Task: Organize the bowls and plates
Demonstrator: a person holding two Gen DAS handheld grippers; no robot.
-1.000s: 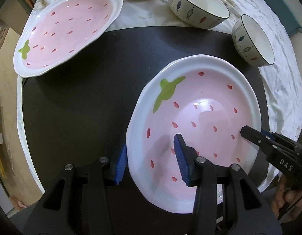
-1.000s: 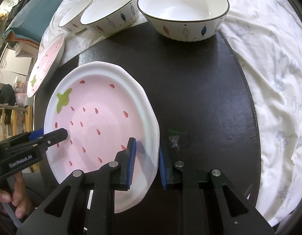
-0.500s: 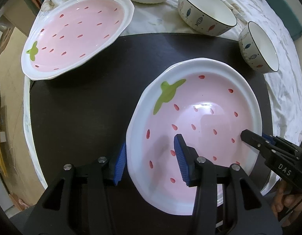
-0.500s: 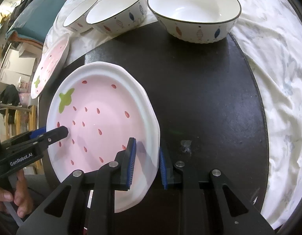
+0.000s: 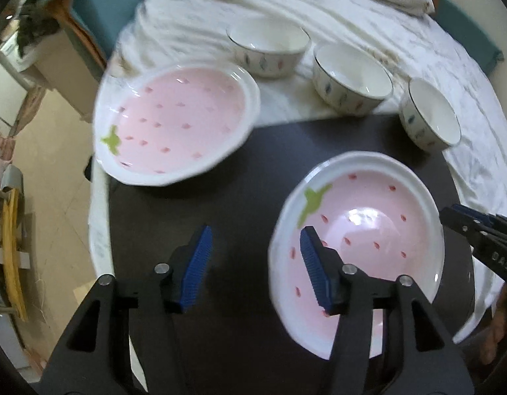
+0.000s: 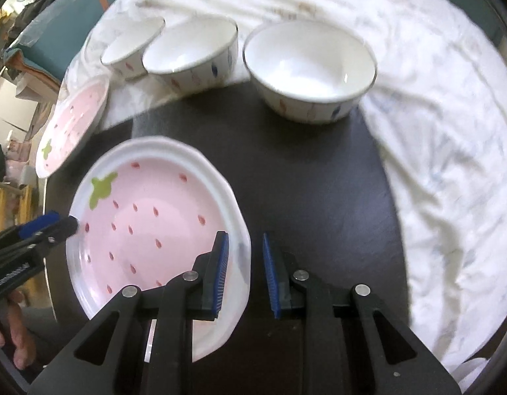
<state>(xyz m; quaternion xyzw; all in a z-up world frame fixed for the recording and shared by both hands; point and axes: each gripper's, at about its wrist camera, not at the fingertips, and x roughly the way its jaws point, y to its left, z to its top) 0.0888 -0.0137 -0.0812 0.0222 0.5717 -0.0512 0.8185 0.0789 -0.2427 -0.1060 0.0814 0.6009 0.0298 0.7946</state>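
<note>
A pink strawberry plate (image 5: 368, 230) lies on the round black tabletop (image 5: 247, 171); it also shows in the right wrist view (image 6: 148, 227). My left gripper (image 5: 253, 266) is open above the plate's left rim, its right finger over the plate. My right gripper (image 6: 243, 273) is open and straddles the plate's right rim without gripping it. A second strawberry plate (image 5: 174, 121) sits at the table's far left edge. Three white fish-pattern bowls (image 5: 270, 49), (image 5: 352, 79), (image 5: 431, 115) stand in a row at the back.
A white crumpled cloth (image 6: 434, 131) covers the surface behind and right of the black tabletop. The largest bowl (image 6: 309, 65) stands on the tabletop's far edge. Floor, a teal chair (image 6: 56, 33) and clutter lie beyond the left edge.
Both grippers have opened and let go of the near plate, which now rests on the tabletop. Both have drawn back and up, so the bowls and far plate appear lower in view.
</note>
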